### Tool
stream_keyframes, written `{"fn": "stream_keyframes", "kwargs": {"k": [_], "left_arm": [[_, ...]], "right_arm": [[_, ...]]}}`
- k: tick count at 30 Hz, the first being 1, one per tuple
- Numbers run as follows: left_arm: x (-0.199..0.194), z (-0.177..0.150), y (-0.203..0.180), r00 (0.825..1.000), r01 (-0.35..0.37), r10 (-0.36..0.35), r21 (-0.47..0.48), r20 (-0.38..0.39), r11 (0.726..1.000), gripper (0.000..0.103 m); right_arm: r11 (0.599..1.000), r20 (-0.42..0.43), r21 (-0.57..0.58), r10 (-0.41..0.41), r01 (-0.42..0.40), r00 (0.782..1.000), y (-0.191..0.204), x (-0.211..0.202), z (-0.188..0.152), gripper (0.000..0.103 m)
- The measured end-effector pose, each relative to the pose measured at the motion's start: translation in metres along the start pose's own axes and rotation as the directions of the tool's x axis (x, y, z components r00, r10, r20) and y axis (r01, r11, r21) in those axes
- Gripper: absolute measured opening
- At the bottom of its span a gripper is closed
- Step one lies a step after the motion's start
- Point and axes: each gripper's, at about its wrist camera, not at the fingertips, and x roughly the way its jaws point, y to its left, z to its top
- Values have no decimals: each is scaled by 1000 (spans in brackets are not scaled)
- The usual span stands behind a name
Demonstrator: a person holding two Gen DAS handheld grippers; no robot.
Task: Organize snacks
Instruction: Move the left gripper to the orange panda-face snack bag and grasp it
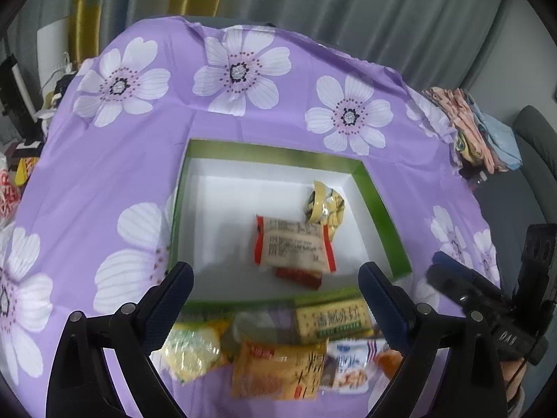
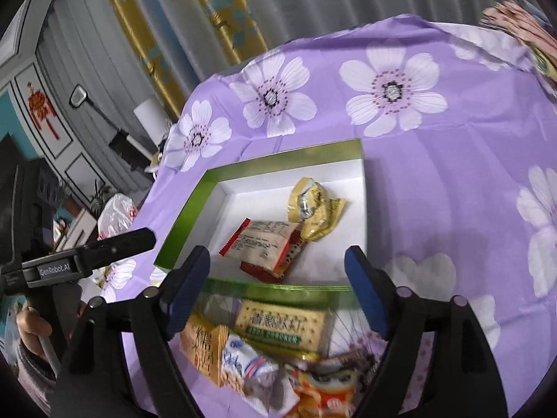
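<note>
One purple flowered cloth [image 1: 285, 122] covers the table; grey curtains [image 1: 348, 7] behind.

L claw [image 1: 275, 275] & R claw [image 2: 278, 261]: both tilted down, jaws wide apart, nothing gripped.

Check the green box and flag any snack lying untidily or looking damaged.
Nothing looks damaged. In the green box three packets bunch toward one side: the white-and-red packet lies askew, overlapping a red packet beneath it, and the yellow packet beside them is crumpled. More snacks, including the green cracker pack, remain outside on the cloth.
</note>
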Motion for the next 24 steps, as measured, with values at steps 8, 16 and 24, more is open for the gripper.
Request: {"fn": "stream_keyframes", "kwargs": {"k": [8,16,24], "left_arm": [[-19,-35,-2,1000,21,-21,-14,-14,1000,95],[-23,-60,-20,996,72,-72,-8,-49,997,95],[-16,-74,-50,982,156,-155,1,-105,988,95]], "right_arm": [[994,7,110,-9,8,1000,-22,-31,-33,81],[980,-8,201,4,-2,1000,-39,-44,-54,82],[985,-14,167,-34,36,999,-40,-55,-62,82]]}}
